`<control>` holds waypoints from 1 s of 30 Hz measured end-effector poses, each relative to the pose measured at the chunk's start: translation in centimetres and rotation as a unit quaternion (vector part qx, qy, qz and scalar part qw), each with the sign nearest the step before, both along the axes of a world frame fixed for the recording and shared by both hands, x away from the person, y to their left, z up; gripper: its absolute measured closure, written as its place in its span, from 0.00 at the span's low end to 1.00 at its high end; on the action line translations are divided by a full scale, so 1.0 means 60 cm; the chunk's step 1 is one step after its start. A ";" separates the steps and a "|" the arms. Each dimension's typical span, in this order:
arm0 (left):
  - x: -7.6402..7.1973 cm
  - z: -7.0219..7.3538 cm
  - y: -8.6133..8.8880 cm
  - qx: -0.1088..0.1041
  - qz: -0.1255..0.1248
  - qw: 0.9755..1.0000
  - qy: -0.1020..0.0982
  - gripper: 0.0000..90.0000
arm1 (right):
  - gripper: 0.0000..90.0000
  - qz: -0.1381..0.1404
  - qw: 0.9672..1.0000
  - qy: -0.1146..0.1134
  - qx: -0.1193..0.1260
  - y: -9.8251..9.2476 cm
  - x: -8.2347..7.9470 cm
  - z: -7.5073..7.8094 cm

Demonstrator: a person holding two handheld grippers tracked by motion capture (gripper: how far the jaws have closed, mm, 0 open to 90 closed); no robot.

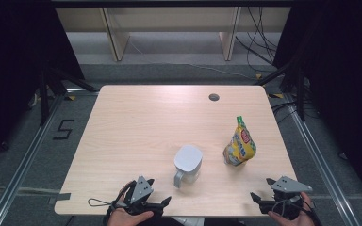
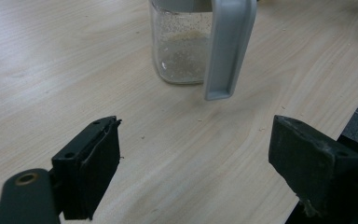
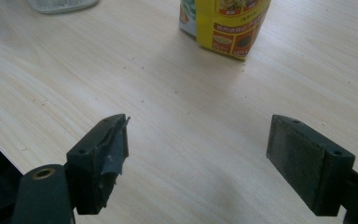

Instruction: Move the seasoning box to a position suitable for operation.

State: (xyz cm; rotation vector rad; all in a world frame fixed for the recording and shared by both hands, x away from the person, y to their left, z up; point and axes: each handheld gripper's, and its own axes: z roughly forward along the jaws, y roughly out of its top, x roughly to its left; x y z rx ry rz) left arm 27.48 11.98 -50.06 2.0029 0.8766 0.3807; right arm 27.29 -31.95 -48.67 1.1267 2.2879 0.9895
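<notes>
Table [image 1: 136,122]: my light wood top, with a round grommet hole [image 1: 213,97] near its far edge.
Floor: grey, a "5" [image 1: 63,129] marked left of my table.
Behind: pale shelving [image 1: 169,28], loose black cables [image 1: 257,40].

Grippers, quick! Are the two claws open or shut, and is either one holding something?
Left gripper: open, holding nothing; the jug stands ahead of it.
Right gripper: open, holding nothing; the yellow bag stands ahead of it.

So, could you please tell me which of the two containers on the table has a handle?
The clear jug with the grey lid; the yellow snack bag has none.
</notes>
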 end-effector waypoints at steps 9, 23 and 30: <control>-0.001 0.003 -0.003 -0.004 -0.007 1.000 -0.007 0.19 | 0.24 0.002 1.000 0.019 0.005 -0.001 0.000 0.001; 0.006 0.015 -0.025 -0.011 -0.018 0.999 -0.035 0.21 | 0.24 -0.008 1.000 0.002 -0.005 0.001 0.001 -0.004; 0.016 0.019 -0.042 -0.010 -0.011 0.998 -0.056 0.33 | 0.24 -0.012 1.000 0.011 -0.003 0.001 0.001 -0.007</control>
